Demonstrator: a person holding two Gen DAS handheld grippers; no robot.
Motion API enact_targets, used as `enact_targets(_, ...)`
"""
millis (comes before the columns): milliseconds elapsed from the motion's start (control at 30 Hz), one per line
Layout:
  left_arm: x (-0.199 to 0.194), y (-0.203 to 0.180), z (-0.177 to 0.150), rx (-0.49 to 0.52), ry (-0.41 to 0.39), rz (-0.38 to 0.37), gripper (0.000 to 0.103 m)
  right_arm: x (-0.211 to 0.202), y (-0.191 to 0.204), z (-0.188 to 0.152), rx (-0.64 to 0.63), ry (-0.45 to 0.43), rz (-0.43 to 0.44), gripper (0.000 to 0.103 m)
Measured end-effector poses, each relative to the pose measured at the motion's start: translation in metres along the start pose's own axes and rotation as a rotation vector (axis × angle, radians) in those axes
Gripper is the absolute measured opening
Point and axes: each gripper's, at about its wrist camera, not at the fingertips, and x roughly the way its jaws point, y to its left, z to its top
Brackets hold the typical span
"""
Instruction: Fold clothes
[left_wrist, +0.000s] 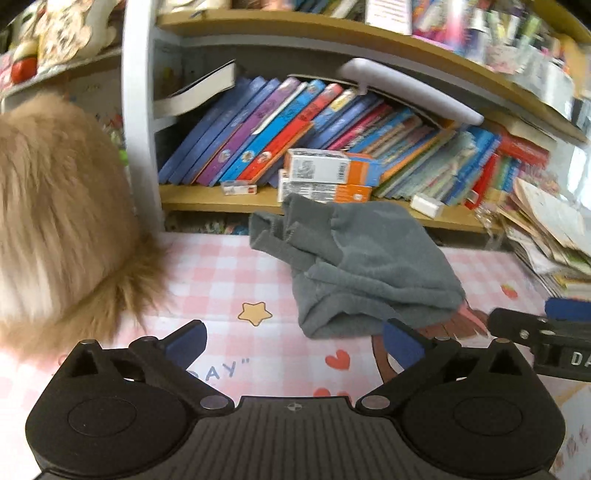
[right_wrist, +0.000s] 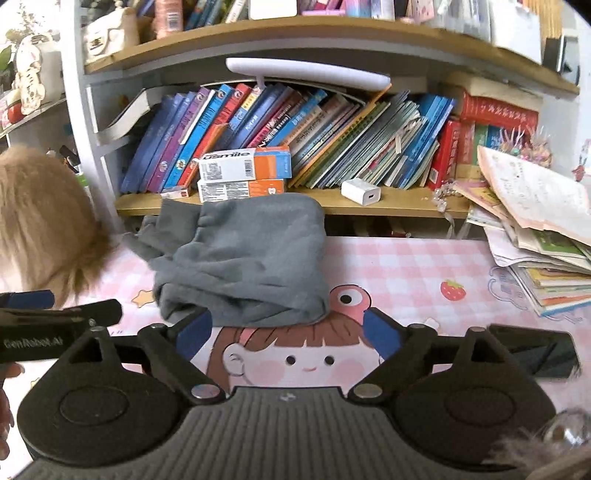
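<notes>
A grey knitted garment (left_wrist: 365, 266) lies bunched in a folded heap on the pink checked tablecloth (left_wrist: 221, 280), its cuffs pointing toward the bookshelf. It also shows in the right wrist view (right_wrist: 251, 266). My left gripper (left_wrist: 293, 341) is open and empty, just short of the garment's near edge. My right gripper (right_wrist: 288, 336) is open and empty, its jaws spread at the garment's near edge. Each gripper shows at the other view's side: the right one (left_wrist: 546, 339), the left one (right_wrist: 59, 321).
A furry tan object (left_wrist: 55, 221) sits at the left on the table. A bookshelf (right_wrist: 295, 206) with books and boxes stands right behind the garment. A pile of papers and books (right_wrist: 535, 240) fills the right. A black phone (right_wrist: 543, 354) lies at the right.
</notes>
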Motion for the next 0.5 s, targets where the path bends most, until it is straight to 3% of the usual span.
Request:
enact_targets(267, -0.021, -0.001, -0.014, 0.013, 0.003, 0.000, 0.103, -0.015, 0.015, -0.017, -0.006, 0.000, -0.037, 0.098)
enact_targets(500, -0.022, -0.013, -0.021, 0.042, 0.022, 0.043, 0.103, -0.015, 0.010, -0.026, -0.040, 0.041, 0.004, 0.100)
